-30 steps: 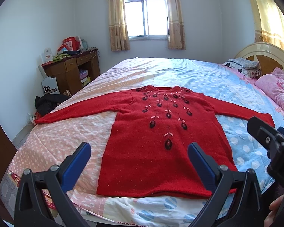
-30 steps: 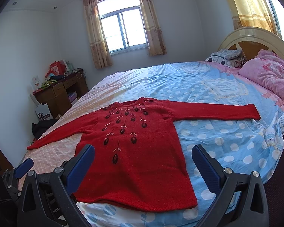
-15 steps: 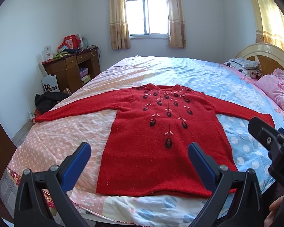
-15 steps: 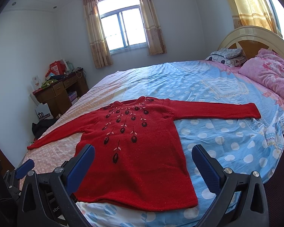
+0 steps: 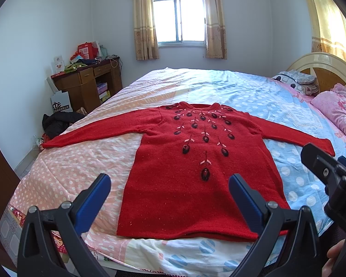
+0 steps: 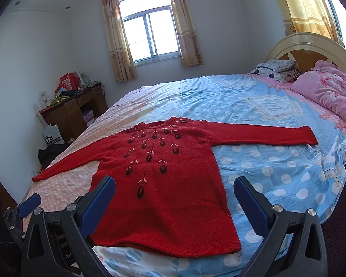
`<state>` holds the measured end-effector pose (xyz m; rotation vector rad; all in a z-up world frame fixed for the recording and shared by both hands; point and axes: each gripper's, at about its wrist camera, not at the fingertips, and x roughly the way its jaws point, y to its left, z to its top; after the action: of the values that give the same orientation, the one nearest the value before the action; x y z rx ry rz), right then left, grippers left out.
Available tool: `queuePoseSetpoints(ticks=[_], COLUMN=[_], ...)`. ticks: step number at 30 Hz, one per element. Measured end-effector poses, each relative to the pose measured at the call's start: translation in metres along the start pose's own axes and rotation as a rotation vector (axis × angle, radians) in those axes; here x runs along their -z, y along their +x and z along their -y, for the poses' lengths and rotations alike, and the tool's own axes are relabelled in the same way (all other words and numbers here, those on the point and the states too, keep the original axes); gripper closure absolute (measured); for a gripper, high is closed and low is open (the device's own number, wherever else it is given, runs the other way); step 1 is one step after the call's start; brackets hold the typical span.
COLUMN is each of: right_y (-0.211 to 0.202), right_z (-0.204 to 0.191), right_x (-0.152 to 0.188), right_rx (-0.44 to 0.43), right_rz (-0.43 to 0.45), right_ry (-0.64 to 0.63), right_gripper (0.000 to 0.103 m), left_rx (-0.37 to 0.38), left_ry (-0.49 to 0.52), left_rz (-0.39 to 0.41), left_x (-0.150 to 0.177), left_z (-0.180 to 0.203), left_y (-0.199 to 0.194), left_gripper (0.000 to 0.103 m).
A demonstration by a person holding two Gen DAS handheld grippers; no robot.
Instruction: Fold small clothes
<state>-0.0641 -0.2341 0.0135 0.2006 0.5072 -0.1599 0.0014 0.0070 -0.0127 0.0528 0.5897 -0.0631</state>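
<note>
Covering polka-dot bed (image 5: 80, 161), red sweater (image 5: 196, 184), bedroom.

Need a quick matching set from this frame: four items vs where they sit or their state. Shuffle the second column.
Column 1:
1. red sweater
2. pink pillow
3. wooden desk
4. left tongs

Column 2:
A. open, holding nothing
B. against the left wall, clutter on top
C. spread flat on the bed, both sleeves out
D. at the headboard end of the bed

Pairs: 1-C, 2-D, 3-B, 4-A
</note>
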Motion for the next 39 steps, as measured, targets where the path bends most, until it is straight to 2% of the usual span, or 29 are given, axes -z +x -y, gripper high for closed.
queuePoseSetpoints(ticks=[18, 28, 34, 39], right_y=[0.006, 0.036, 0.063, 0.086], right_z=[0.006, 0.014, 0.019, 0.007], right_x=[0.001, 0.003, -0.017, -0.050], right_rx=[0.022, 0.091, 0.114, 0.109], right_rz=[-0.013, -0.049, -0.077, -0.077], right_ry=[-0.006, -0.031, -0.015, -0.042], right_gripper=[0.001, 0.001, 0.001, 0.001], left_rx=[0.006, 0.022, 0.027, 0.012], left_ry=[0.003, 0.023, 0.036, 0.036], left_rz=[-0.009, -0.073, -0.121, -0.143], left_x=[0.004, 0.005, -0.001, -0.021], left_z=[-0.001, 0.006, 0.012, 0.010], left_y=[0.003, 0.038, 0.070, 0.099], left_gripper=[0.000, 0.000, 0.000, 0.000])
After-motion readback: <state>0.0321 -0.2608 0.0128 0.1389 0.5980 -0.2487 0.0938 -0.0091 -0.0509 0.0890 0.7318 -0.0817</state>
